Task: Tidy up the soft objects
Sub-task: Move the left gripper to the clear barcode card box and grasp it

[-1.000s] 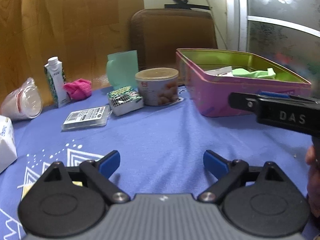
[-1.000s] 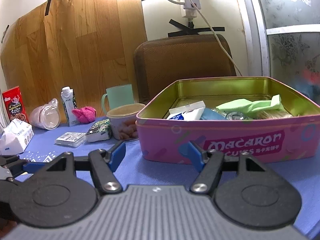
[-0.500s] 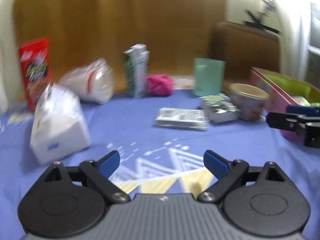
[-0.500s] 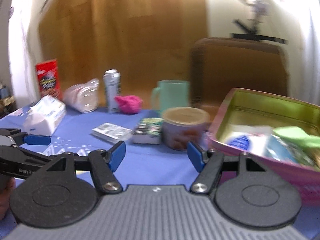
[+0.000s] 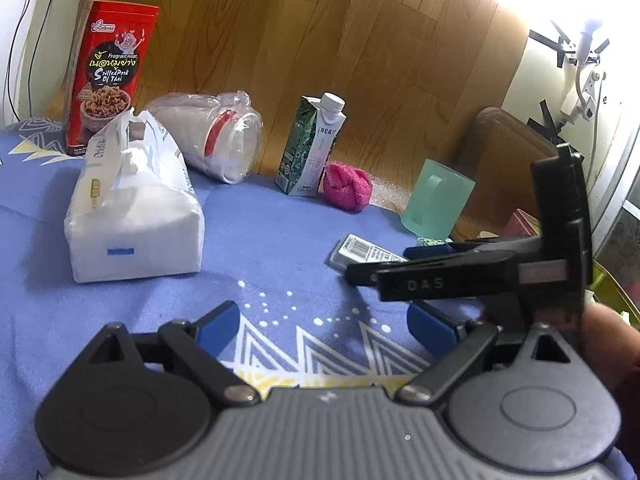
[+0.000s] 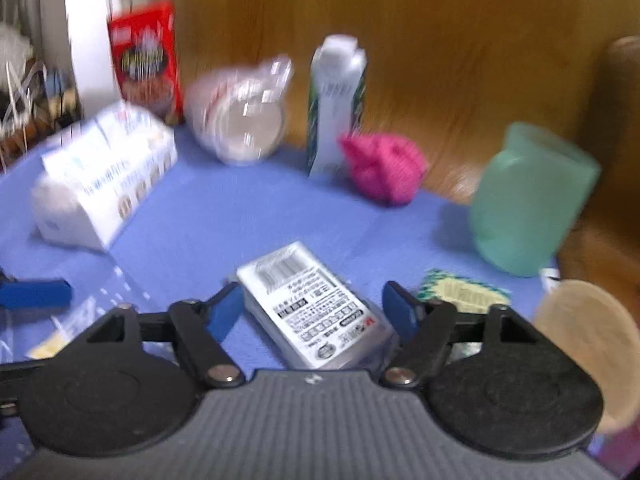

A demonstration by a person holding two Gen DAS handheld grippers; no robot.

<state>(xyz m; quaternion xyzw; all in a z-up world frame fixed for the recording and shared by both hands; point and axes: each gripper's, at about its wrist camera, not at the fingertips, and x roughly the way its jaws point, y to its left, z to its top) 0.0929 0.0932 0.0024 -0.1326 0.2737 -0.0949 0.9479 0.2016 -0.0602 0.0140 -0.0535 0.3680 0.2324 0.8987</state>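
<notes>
Take the milk carton (image 5: 312,146) as your landmark and read the table left to right. Far to its left stands the red snack box (image 5: 107,76); nearer you lies the tissue pack (image 5: 134,204), a soft, light bundle in slick film that will dent and slide, so pinch it across its narrow middle, not by a corner. Between that pack and the carton lies the bagged stack of cups (image 5: 212,140), crinkly and easy to crush. Just right of the carton, touching or nearly so, sits the pink cloth ball (image 5: 347,186): very light and squashy, best gripped through its bulk. Further right stands the green mug (image 5: 438,200).

Your left gripper (image 5: 324,320) hangs above bare blue tablecloth (image 5: 260,240), its fingers spread wide with nothing between them. Your right gripper (image 6: 314,310) is also spread wide, straddling the flat wipes packet (image 6: 316,308) without closing on it; that packet is floppy and slippery, so take it across its short width.

The right wrist view is motion-blurred, so labels are unreadable. The right gripper's body hides part of the packet from the left camera, and the tan lid (image 6: 588,344) is cut off at the edge.
</notes>
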